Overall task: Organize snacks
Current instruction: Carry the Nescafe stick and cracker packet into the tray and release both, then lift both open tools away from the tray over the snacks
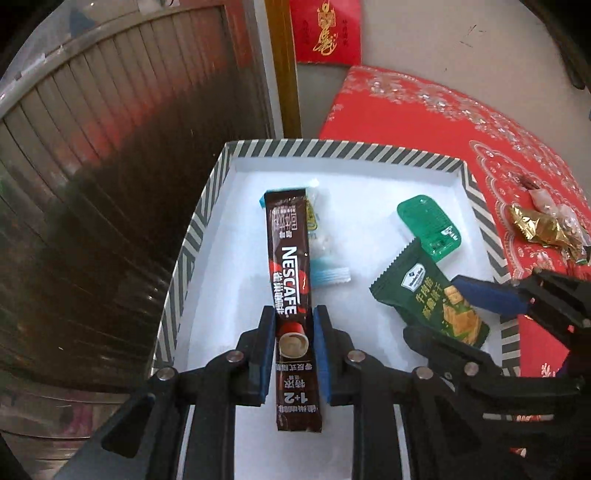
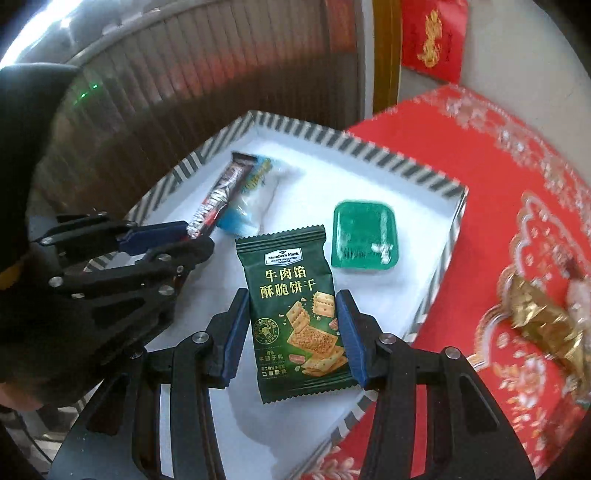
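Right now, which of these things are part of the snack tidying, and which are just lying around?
Part of the job:
- striped box
- Nescafe stick, between the left gripper pads
- green cracker packet, in the right gripper
- green tub and blue-white sachet in the box
- gold wrapper outside the box

Just lying about:
- red tablecloth
- red wall hanging

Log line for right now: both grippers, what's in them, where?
left gripper: coffee stick between pads, grip unclear | right gripper: shut on cracker packet | both over striped tray | gold wrapper on red cloth
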A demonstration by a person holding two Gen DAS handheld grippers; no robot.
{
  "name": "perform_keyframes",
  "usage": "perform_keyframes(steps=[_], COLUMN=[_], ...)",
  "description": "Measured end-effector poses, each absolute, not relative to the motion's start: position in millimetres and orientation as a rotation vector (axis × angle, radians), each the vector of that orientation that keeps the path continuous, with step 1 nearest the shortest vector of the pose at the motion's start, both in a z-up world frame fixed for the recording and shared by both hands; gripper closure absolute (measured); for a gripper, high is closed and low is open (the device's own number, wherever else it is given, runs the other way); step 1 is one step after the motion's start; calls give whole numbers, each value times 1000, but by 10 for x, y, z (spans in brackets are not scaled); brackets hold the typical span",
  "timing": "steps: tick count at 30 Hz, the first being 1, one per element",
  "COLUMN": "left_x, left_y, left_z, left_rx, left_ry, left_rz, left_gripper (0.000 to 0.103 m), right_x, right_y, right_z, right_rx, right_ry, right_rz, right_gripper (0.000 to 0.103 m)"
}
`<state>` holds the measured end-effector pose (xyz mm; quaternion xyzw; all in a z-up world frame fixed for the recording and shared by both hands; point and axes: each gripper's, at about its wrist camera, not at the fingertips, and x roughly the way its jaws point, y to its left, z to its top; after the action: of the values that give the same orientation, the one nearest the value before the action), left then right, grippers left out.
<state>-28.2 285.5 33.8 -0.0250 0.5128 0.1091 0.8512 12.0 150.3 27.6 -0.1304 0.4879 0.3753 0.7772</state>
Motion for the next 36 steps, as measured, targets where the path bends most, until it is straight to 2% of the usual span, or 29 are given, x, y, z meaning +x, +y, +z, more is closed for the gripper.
perform_keyframes(steps=[4, 6, 8, 11, 27, 29, 31, 36], left_x=[-308, -319, -354, -411, -546, -541, -548, -526], left_y=[2875, 2894, 2926, 2966, 2451, 2335, 2218, 1879], left_z=[330, 326, 347, 405, 801, 824, 848, 847], left_rx=[-59, -69, -76, -104, -28, -23, -19, -2], left_ry=[1088, 1088, 1075, 1049, 939, 930, 922, 921], left_rz=[238, 238, 252, 265, 185, 167, 152, 103], left_gripper=[75, 66, 49, 34, 24, 17, 14, 14], right_x=[129, 126, 98, 86, 32, 31, 35, 6], right_y=[1463, 1442, 1418, 1349, 571, 420, 246, -159], right_z=[281, 287, 299, 327, 662, 651, 639, 676], right_rx=[-203, -184, -170, -110, 16, 23, 36, 71], right_ry=[1066, 1063, 1049, 1032, 956, 954, 957, 936], right_rz=[841, 845, 844, 865, 799, 773, 747, 680], right_gripper=[56, 55, 55, 53, 53, 53, 53, 53])
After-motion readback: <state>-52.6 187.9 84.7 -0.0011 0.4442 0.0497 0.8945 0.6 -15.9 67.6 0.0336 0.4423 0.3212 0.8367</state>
